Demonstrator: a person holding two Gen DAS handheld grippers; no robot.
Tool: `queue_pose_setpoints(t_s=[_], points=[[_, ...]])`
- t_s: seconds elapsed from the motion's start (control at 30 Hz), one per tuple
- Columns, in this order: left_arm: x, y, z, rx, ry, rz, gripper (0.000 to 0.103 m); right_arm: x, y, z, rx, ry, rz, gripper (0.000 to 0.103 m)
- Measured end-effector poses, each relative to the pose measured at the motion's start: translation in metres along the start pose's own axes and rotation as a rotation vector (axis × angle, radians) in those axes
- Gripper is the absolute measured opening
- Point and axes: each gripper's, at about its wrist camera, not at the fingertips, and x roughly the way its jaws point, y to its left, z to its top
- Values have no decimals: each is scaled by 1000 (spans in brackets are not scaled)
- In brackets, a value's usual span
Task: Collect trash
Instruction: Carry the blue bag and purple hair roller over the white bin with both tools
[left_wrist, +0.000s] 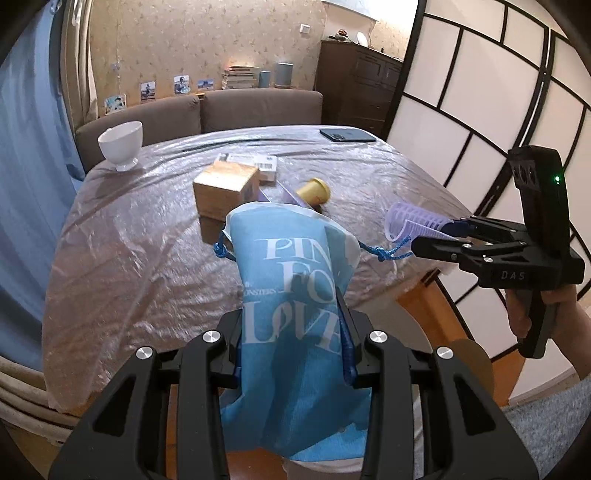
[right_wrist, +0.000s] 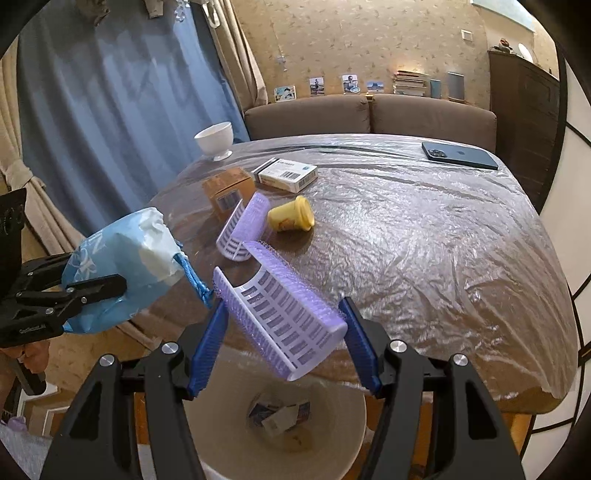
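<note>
My left gripper (left_wrist: 291, 354) is shut on a blue drawstring bag (left_wrist: 295, 266) with white lettering, held upright over the table's near edge. The right wrist view shows the same left gripper (right_wrist: 92, 273) and bag (right_wrist: 122, 258) at the left. My right gripper (right_wrist: 283, 306) is shut on a purple split hair roller (right_wrist: 280, 314), its blue pads (right_wrist: 210, 339) pressing both ends in the air. Below it stands a white bin (right_wrist: 207, 424) with scraps (right_wrist: 280, 413) inside. A second purple roller (right_wrist: 243, 225) and a tipped yellow cup (right_wrist: 291, 214) lie on the table.
On the plastic-covered table (right_wrist: 424, 258) are an orange box (right_wrist: 227, 188), a white carton (right_wrist: 286, 173), a white bowl (right_wrist: 214, 140) at the far left and a dark phone (right_wrist: 460, 155) at the far right. A brown sofa (right_wrist: 369, 114) stands behind; blue curtains (right_wrist: 110, 110) hang left.
</note>
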Motion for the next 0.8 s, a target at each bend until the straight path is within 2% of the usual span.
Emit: queue_pose_setpoints(t_s=[0.4,0.8], points=[[-1,-19,-17,43,40,-30,39,-8,7,-24,-1,48,8,61],[21,-40,-40,89,132,-39,39,3,11,-53,-12,125,-2,61]])
